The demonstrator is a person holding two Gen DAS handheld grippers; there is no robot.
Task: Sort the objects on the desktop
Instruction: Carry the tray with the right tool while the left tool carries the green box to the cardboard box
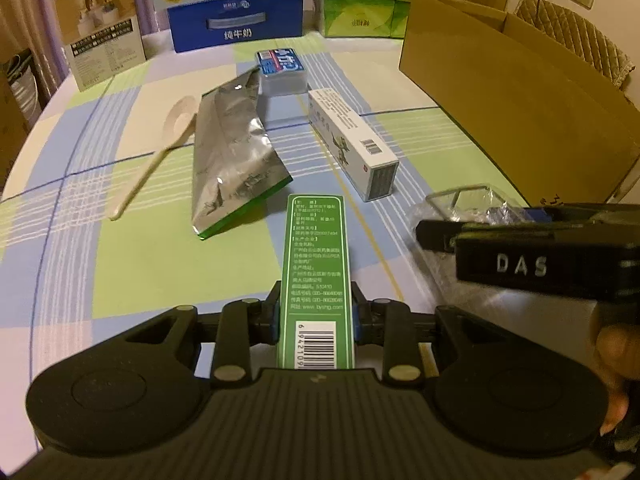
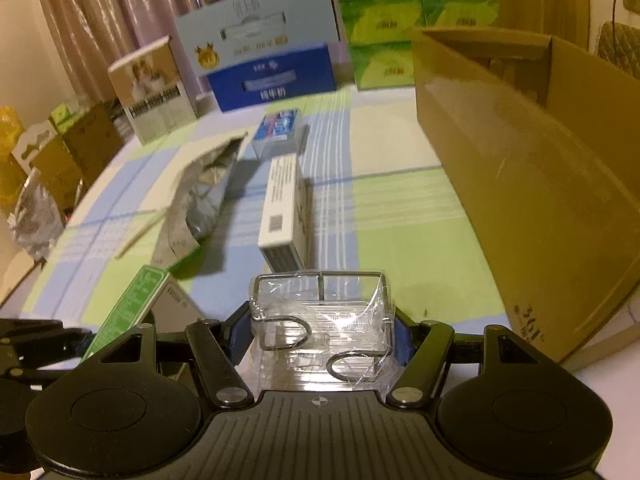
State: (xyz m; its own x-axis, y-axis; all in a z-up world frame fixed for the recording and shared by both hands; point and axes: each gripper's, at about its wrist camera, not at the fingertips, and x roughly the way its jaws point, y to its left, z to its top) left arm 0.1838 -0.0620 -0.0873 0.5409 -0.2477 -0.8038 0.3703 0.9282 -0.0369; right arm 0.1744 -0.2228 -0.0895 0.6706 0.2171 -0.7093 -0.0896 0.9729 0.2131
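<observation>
My left gripper (image 1: 316, 316) is shut on a long green box (image 1: 316, 264) that points away over the checked tablecloth; the same green box (image 2: 132, 308) shows at the lower left of the right wrist view. My right gripper (image 2: 320, 332) is shut on a clear plastic pack with metal hooks (image 2: 320, 320), and that pack (image 1: 468, 204) shows beside the right gripper's black body in the left wrist view. On the cloth lie a silver foil pouch (image 1: 232, 152), a white box (image 1: 352, 144), a small blue-topped pack (image 1: 282, 70) and a pale spoon (image 1: 160, 144).
An open cardboard box (image 1: 520, 92) stands at the right. Along the far edge stand a blue milk carton (image 1: 236, 20), green tissue packs (image 1: 360, 0) and a beige box (image 1: 100, 28). The table's round edge runs along the left, with more boxes beyond it (image 2: 60, 152).
</observation>
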